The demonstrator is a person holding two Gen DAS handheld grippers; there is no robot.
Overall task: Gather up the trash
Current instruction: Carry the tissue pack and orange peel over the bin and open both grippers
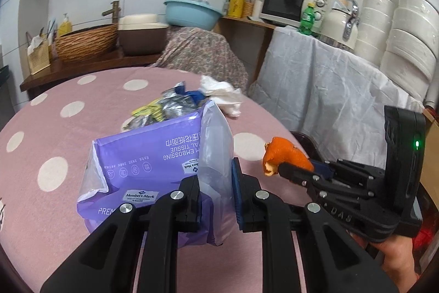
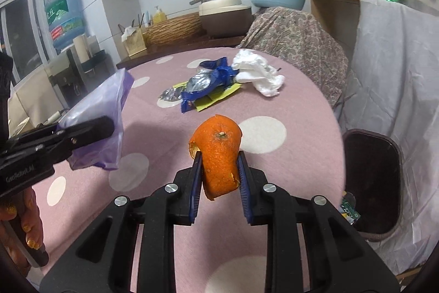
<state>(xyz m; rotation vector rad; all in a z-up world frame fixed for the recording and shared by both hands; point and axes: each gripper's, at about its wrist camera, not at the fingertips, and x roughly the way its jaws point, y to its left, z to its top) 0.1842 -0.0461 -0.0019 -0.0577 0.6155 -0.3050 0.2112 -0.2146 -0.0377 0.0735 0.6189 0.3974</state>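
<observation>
1. Nearest the right wrist camera, the right claw (image 2: 219, 177) is clamped on an orange peel (image 2: 218, 153): a curled, pebbly shell of rind with the stem scar facing up, its ragged edge hanging below the blue pads. Only the sides of the curl are pinched, so I judge a quick swing could let the springy peel twist loose and fall onto the bench (image 2: 301, 106).
2. In the left view, the left claw (image 1: 215, 199) is clamped on the thin translucent flap of a purple tissue wrapper (image 1: 153, 155), a slack, glossy plastic pack. The film is slippery; it may slide out or sag and catch the cloth.
3. At about three o'clock of the right claw, a dark bin (image 2: 370, 183) sits below the bench edge. A release short of its rim would drop the peel on the floor.
4. Around twelve o'clock lie crinkled foil wrappers (image 2: 208, 84) and a crumpled white tissue (image 2: 260, 73), light enough to scatter if brushed.
</observation>
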